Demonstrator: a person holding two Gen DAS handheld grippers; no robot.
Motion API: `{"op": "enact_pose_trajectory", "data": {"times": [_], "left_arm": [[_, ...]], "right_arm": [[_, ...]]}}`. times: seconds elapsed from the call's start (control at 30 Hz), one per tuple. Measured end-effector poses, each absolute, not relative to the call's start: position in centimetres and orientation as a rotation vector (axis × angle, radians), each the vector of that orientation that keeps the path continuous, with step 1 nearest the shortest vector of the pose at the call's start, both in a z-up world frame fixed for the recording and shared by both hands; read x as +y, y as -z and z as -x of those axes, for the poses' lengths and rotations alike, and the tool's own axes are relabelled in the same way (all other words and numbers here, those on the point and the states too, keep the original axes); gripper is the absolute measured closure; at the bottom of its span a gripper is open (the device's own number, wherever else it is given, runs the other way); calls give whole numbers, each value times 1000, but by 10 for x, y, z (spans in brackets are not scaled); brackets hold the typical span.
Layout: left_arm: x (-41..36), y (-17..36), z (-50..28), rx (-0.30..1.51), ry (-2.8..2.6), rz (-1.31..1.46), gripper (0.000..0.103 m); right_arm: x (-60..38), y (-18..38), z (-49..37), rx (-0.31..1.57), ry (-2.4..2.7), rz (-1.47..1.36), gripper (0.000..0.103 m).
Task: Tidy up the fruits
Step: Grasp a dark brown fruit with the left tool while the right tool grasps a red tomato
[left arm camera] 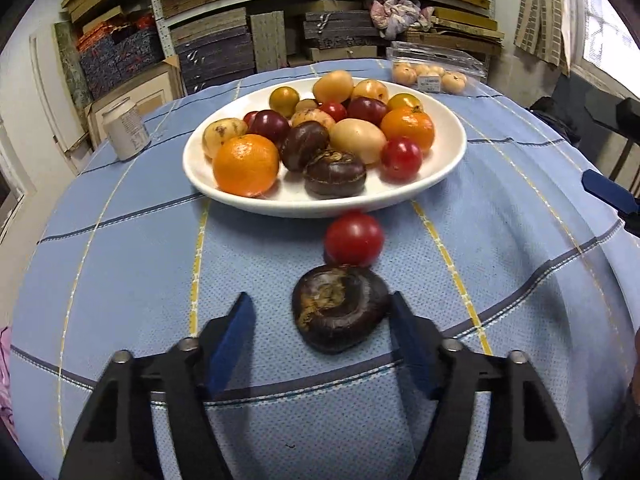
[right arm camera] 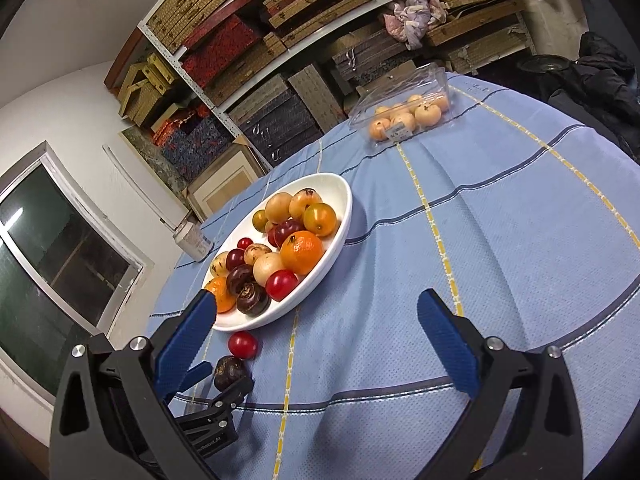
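From my left, the can [left arm camera: 126, 128] stands beside the white plate [left arm camera: 240, 196], heaped with fruit; two pieces remain on the blue cloth [left arm camera: 120, 264]: a tomato [left arm camera: 354, 239] and a water chestnut [left arm camera: 340, 307] between my left gripper [left arm camera: 322, 312], half-open, one finger touching; right gripper [right arm camera: 316, 312] wide, empty; shelves behind.

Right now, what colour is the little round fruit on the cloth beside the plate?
Red; the cherry tomato shows best in the left wrist view.

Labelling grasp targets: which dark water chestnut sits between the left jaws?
The water chestnut lying on the cloth, just this side of the loose red tomato. The other two dark ones sit in the white dish.
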State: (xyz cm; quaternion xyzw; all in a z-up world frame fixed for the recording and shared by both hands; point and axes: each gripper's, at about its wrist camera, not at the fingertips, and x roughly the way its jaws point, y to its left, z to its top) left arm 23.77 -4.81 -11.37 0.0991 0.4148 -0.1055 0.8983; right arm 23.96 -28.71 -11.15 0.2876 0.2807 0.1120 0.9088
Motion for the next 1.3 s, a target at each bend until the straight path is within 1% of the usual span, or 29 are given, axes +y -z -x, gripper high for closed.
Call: {"op": "enact_pose_trajectory", "data": {"times": [0.07, 0.1, 0.57, 0.87, 0.97, 1.1, 1.23, 1.3], "left_arm": [[-51, 113, -236, 852, 227, -218, 52], [-53, 113, -235, 848, 232, -227, 53], [-49, 108, -232, 818, 233, -198, 54], [-41, 92, -221, 733, 212, -183, 54], [-29, 81, -218, 697, 195, -143, 54], [-13, 68, -214, 657, 165, -110, 54], [21, 54, -216, 646, 128, -11, 54], [40, 50, -219, 643, 86, 30, 54]], "right_arm": [[-286, 112, -240, 586, -234, -589, 4], [-285, 113, -241, 588, -235, -586, 4], [-274, 119, -245, 622, -236, -529, 4], [-264, 128, -250, 665, -220, -473, 4], [-247, 132, -250, 697, -228, -389, 4], [-208, 135, -251, 728, -248, -209, 4], [-169, 139, -255, 754, -268, -42, 4], [-156, 139, -260, 762, -275, -9, 4]]}}
